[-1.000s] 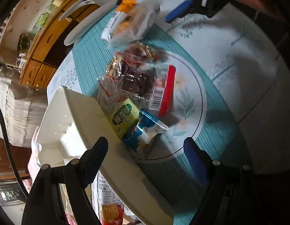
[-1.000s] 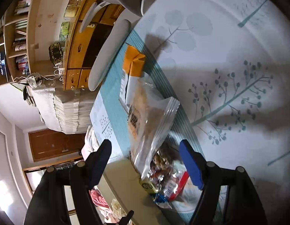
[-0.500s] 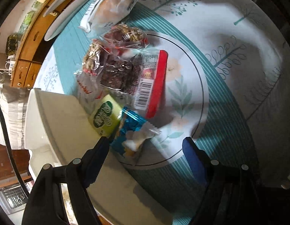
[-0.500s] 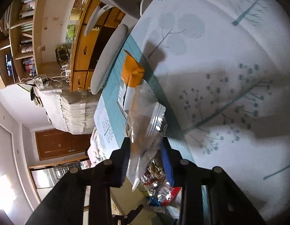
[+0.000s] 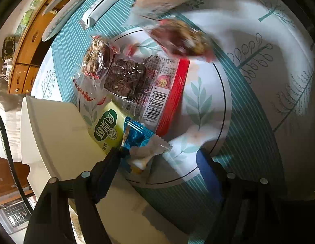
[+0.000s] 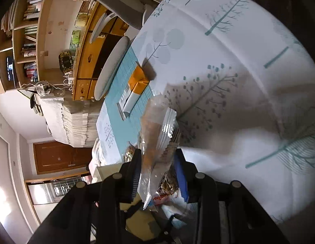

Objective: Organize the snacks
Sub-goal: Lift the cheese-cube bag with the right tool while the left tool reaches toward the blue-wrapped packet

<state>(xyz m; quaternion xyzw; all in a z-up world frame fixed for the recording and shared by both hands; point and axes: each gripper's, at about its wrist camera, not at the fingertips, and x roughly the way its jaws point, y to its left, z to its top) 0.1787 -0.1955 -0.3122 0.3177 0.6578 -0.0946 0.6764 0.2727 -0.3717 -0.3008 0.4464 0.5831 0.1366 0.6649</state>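
Two grippers: right gripper (image 6: 158, 162) clamps a clear snack bag (image 6: 159, 134); left gripper (image 5: 157, 158), pointing steeply down, closing around blue packet (image 5: 137, 138).

tablecloth (image 5: 269, 65); placemat (image 5: 246, 142); snacks (image 5: 126, 77)

left gripper (image 5: 157, 158): black frame, blue pad on one finger, silver screw heads | right gripper (image 6: 159, 168): black frame, blue pad, ridged dark pad (possibly rubber), round silver screws

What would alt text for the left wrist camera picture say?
An open left claw, its jaws closing, hovers over a blue snack packet beside a green packet and a red-edged snack bag, by a white bin on a leaf-patterned tablecloth.
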